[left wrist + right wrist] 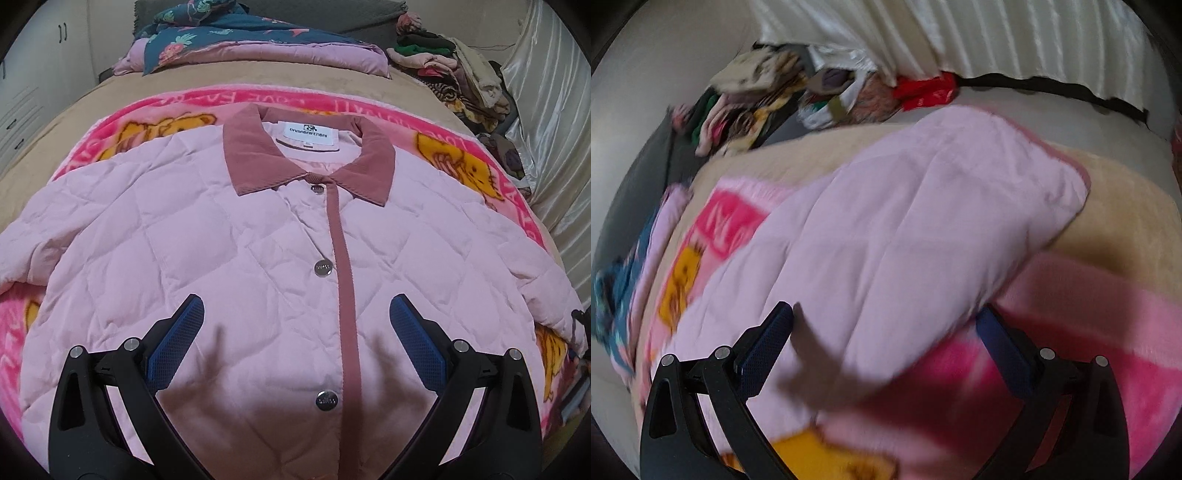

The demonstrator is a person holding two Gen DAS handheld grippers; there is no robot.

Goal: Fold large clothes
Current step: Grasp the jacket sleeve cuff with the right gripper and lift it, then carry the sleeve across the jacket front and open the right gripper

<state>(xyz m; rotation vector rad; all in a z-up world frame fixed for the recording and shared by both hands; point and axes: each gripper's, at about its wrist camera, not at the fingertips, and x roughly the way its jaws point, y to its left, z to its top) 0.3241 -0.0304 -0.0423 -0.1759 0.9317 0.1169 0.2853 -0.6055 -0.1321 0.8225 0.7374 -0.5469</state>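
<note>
Jacket (258, 236), pale pink and quilted, is lying front-up and spread flat on a pink cartoon blanket (480, 166) over a tan bed cover (92, 110) in the left wrist view. Its darker pink corduroy collar (255, 155) is pointing away from the camera, with a white label (308, 133) showing inside the neck. Matching placket strip (345, 280) is running down the middle, with three metal snap buttons (323, 267) sitting just left of it. Left gripper (295, 325) is hovering over the lower front with its blue-padded fingers (181, 343) spread wide, holding nothing and casting a shadow on the fabric. Folded floral bedding (221, 40) is lying at the far end of the bed, and a pile of clothes (461, 74) is sitting far right beside a pale curtain (546, 110).

Right wrist view is motion-blurred. Right gripper (884, 328) is also spread apart and gripping nothing, hanging over one jacket sleeve (923, 221) that is stretching out across the blanket (1089, 332) and onto the tan cover (1126, 221). One blue pad (764, 347) is sitting over the sleeve, the other near its edge over the blanket; contact with the fabric is impossible to tell. Clothes pile (757, 99) and curtain (997, 37) are showing beyond.
</note>
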